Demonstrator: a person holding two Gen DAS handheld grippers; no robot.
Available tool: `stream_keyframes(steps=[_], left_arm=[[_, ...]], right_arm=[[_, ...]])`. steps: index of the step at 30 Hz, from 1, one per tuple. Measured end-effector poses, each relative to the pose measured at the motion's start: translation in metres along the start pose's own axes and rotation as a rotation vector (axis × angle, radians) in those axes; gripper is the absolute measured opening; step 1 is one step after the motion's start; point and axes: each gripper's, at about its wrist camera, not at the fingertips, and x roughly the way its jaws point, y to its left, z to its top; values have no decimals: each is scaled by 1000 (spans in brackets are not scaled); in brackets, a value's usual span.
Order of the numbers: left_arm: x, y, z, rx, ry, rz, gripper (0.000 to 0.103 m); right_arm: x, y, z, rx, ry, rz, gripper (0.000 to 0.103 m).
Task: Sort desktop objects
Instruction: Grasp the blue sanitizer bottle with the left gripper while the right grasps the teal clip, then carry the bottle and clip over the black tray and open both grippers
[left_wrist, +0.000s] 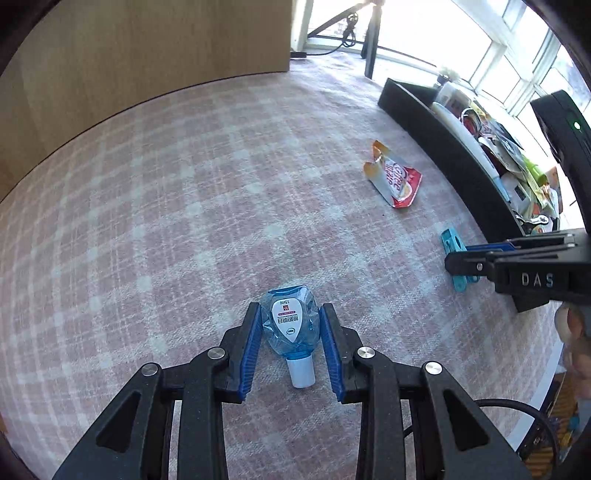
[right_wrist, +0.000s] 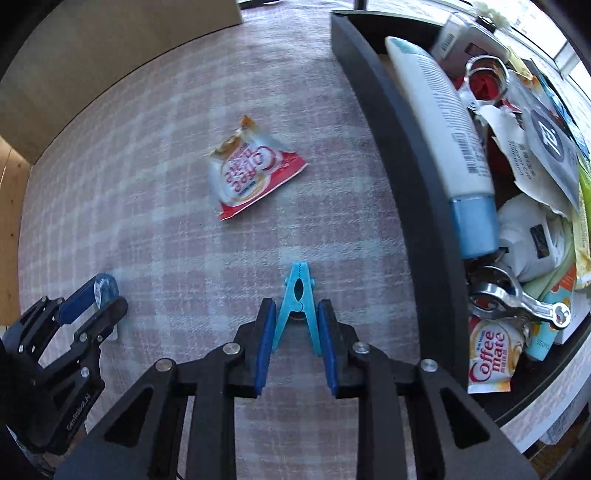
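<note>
A small clear-blue bottle (left_wrist: 290, 325) with a white cap lies on the pink checked cloth (left_wrist: 184, 221). My left gripper (left_wrist: 290, 308) is shut on it, with a blue pad against each side. In the right wrist view a blue clothespin (right_wrist: 298, 288) lies flat on the cloth, and my right gripper (right_wrist: 296, 304) is shut on its spread legs. The left wrist view shows the right gripper (left_wrist: 458, 258) at the right, over the clothespin (left_wrist: 452, 240). At the lower left of the right wrist view is the left gripper (right_wrist: 110, 295) on the bottle (right_wrist: 105, 282).
A torn Coffee mate sachet (right_wrist: 247, 173) lies loose on the cloth beyond the clothespin. A black tray (right_wrist: 406, 166) along the right holds a white tube (right_wrist: 443, 122), a metal opener (right_wrist: 517, 299), another sachet (right_wrist: 487, 358) and several packets. A wooden panel (left_wrist: 147, 55) bounds the far side.
</note>
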Motion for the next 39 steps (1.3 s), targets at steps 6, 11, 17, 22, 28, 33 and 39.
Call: stream_keyframes(steps=[6,11,17,22,28,33,39], left_arm=[[-2,13,-3,-113,11,-16,30],[-3,9,3,-185,12,2,30],[-14,-34,28,-174,-34,23,30],[-32,-82,45,-156,-62,1,30],[-37,-145,75,-115,-78,2,30],[-31,-198,100,-71,-82,11,30],[-18,-253,125,-33,-81,-4,30]], right_arm=[[-13,4,-8,-43,-48,56,23],[-46,-16,-26,-78,-90,89,23],[-69,-57,-32,-97,-121,126,23],[-85,-82,7,-100,-151,130,23],[-112,-135,30,-99,-196,103,23],[-128,-185,47,-76,-227,79,23],[-143,-237,62,-55,-236,44,23]])
